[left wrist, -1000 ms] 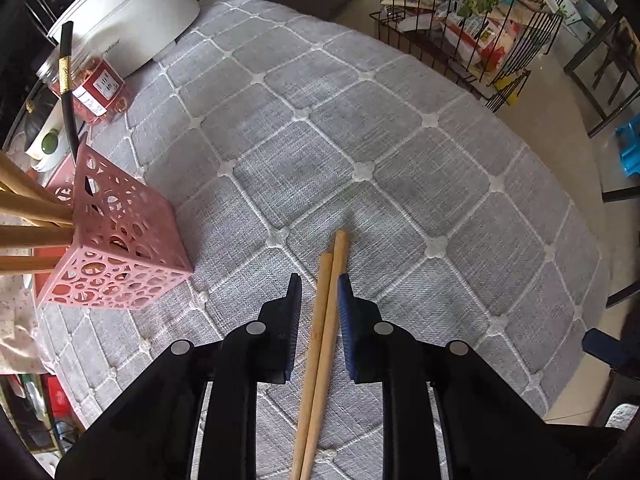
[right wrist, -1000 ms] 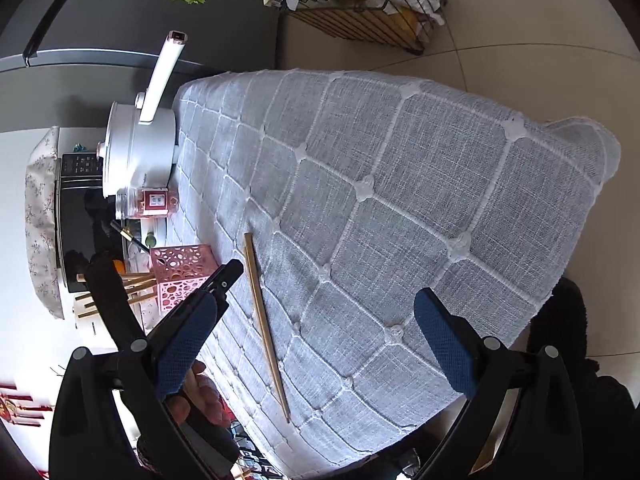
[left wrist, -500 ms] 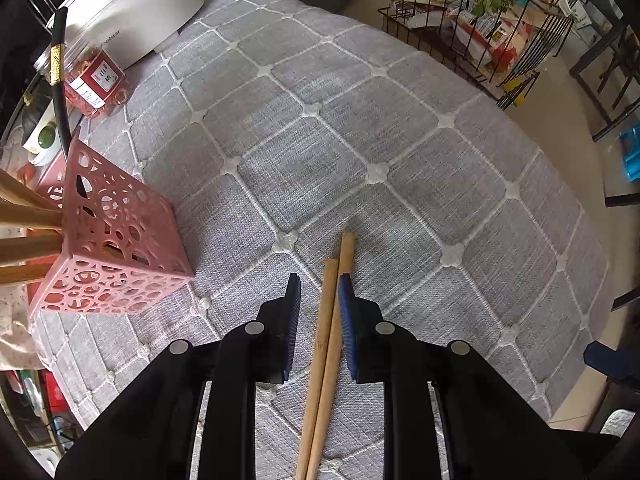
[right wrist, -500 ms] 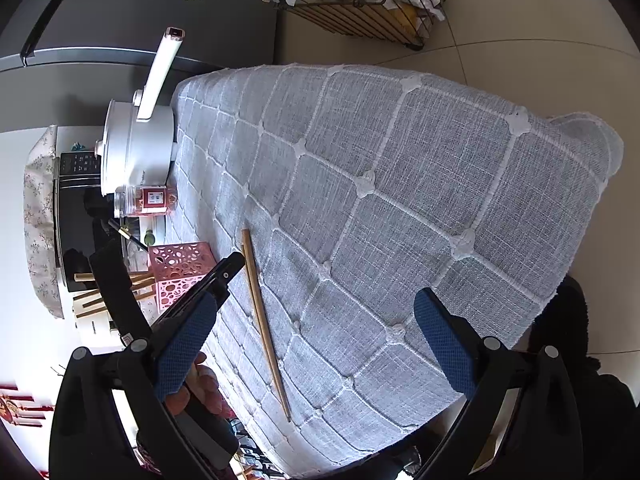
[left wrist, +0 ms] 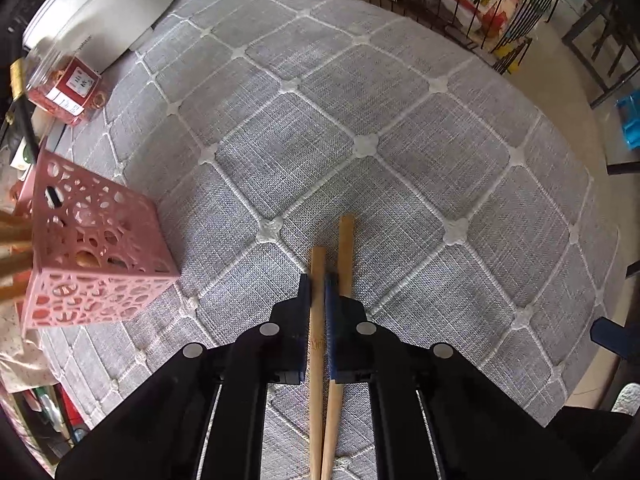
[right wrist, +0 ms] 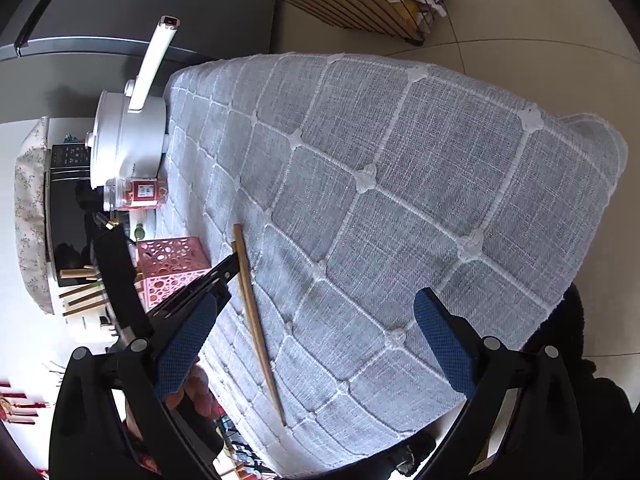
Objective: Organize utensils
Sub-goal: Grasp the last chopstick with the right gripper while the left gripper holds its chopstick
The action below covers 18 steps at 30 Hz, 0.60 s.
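On the one grey quilted tablecloth (left wrist: 400, 112) lie two loose wooden chopsticks (left wrist: 346, 248), beside one pink perforated holder (left wrist: 92, 248) with at least four wooden handles (right wrist: 82, 294) in it, one red-labelled jar (left wrist: 70, 84), one white pot (right wrist: 128, 140) and two grippers.

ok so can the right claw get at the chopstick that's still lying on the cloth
Probably yes. The right claw hangs wide open above the table, and the loose chopstick lies bare on the grey cloth. The left claw, shut on the other chopstick, crowds its near side.
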Available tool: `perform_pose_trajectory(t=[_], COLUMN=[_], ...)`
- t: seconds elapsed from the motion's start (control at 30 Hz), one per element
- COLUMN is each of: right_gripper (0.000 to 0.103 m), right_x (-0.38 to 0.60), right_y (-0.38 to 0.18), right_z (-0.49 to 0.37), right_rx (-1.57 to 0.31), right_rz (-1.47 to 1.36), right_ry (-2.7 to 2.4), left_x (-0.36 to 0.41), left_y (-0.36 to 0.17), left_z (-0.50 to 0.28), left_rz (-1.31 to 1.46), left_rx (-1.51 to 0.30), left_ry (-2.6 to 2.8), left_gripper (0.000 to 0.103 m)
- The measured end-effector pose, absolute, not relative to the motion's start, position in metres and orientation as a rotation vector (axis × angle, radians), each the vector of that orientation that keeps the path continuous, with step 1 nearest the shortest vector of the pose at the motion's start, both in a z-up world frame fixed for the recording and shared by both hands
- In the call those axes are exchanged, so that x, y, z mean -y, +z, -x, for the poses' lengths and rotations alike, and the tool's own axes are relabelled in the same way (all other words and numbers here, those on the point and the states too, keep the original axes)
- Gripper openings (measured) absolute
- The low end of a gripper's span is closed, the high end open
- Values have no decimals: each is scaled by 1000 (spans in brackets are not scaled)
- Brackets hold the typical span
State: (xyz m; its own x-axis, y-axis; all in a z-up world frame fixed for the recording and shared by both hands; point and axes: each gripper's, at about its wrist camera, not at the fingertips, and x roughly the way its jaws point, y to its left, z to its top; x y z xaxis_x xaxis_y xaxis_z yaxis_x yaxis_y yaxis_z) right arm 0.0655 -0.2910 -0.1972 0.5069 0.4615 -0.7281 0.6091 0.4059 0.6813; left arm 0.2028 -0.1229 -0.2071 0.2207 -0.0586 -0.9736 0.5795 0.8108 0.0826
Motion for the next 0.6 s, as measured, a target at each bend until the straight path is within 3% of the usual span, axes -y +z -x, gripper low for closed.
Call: perform_pose_trajectory(t=[0.43,0.53,0.6], right_gripper=[95,85,73], right_x=[208,189,178], right_y=[-181,-192,-199], right_z=[-142,-168,-184], right_rx=[-1166,-1212,-1246], right_rz=[-857,-808,-781], right_ry=[-89,-116,-126], left_x=[8,-22,-39], left_y=[-120,-96,-83], left_z=[-103,-93,-93], left_rz=[-196,-119,-70], left_rx=[-957,-894,-857], left_ry=[-539,-527,-521], left_gripper=[6,6,6])
